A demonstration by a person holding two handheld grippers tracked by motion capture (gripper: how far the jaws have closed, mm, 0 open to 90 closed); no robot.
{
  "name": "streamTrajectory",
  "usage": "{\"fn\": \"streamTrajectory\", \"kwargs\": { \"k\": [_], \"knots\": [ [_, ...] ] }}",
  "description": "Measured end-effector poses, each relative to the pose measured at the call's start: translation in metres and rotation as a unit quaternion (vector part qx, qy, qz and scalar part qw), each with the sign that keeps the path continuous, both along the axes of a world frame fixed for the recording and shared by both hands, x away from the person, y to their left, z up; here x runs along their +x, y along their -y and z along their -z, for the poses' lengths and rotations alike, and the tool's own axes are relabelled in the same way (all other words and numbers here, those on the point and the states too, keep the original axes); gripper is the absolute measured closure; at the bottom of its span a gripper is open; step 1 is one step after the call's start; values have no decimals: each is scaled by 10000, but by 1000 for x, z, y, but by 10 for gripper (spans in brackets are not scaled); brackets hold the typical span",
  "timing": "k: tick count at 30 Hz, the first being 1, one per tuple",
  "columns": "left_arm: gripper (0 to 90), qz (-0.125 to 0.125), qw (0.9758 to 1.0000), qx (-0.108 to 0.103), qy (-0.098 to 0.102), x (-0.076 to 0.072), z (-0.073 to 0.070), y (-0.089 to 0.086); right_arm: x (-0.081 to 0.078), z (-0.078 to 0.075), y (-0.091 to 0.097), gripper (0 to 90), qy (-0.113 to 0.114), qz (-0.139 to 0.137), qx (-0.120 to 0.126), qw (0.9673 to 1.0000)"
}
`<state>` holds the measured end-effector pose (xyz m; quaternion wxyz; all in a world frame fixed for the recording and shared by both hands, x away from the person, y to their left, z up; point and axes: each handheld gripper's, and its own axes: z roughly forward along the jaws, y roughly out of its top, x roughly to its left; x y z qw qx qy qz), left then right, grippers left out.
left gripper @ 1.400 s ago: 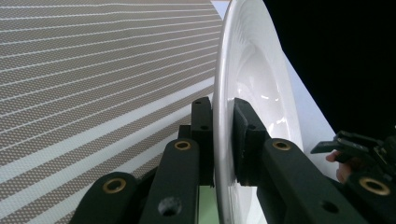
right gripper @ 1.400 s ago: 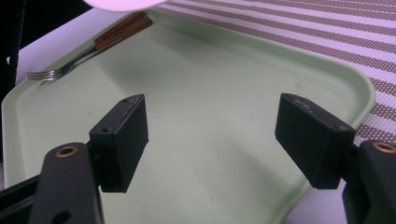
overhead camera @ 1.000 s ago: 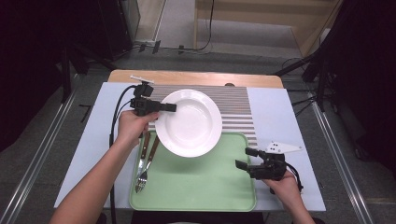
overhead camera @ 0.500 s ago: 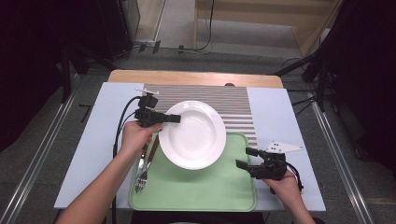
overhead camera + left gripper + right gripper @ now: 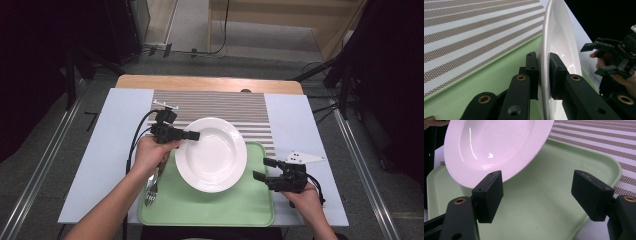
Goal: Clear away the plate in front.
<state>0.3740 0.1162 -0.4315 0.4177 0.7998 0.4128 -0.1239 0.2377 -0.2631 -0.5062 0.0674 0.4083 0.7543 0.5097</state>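
Starting from the left side of the table, a fork (image 5: pixel 151 187) lay just off the green tray (image 5: pixel 225 207), mostly hidden under the person's left hand (image 5: pixel 150 152), so I couldn't tell whether it sat on the tray's edge or on the pale blue tabletop (image 5: pixel 112 145). That hand held the left gripper (image 5: pixel 192 135), and its jaws were clamped narrow on the rim of a white deep plate (image 5: pixel 212 155). In the left gripper view you could see it plainly: one black pad on each face of the rim, plate (image 5: pixel 559 37) turned edge-on between them. The plate was over the near-left part of the tray, its far edge reaching over the brown-and-white striped placemat (image 5: pixel 220 105). From the right gripper view it looked tilted, with tray showing under its lower edge, so it seemed lifted rather than resting, though I couldn't be sure at every point.

Further right, the right gripper (image 5: pixel 262 169) sat at the tray's right edge, near the plate but not touching it. Its jaws stood wide apart with nothing between them, just green tray (image 5: pixel 544 202) showing in the gap. The right hand (image 5: pixel 305 197) rested on the tabletop at the near right corner.
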Motion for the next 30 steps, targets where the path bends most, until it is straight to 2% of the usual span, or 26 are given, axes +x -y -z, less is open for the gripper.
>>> {"fn": "streamTrajectory", "kwargs": {
  "k": [5,13,18,21,26,27,30],
  "knots": [
    [799,79,10000,-37,-16,-6,2,4,0,0,1,248,18,11,15,10000],
    [798,140,9997,-114,-165,-16,11,7,0,0,0,247,13,-1,10,10000],
    [797,189,9998,-37,-52,-24,11,8,0,0,0,247,11,-3,4,10000],
    [797,111,9999,0,104,-30,10,7,0,0,-2,247,27,-51,4,10000],
    [796,27,9999,5,107,-34,14,2,0,0,-2,247,25,-59,11,10000],
    [793,53,10000,-17,46,-34,16,2,0,0,-2,247,22,-59,9,10000],
    [788,68,9998,148,117,-36,22,3,0,0,-2,247,15,-53,2,10000]
  ]
}}
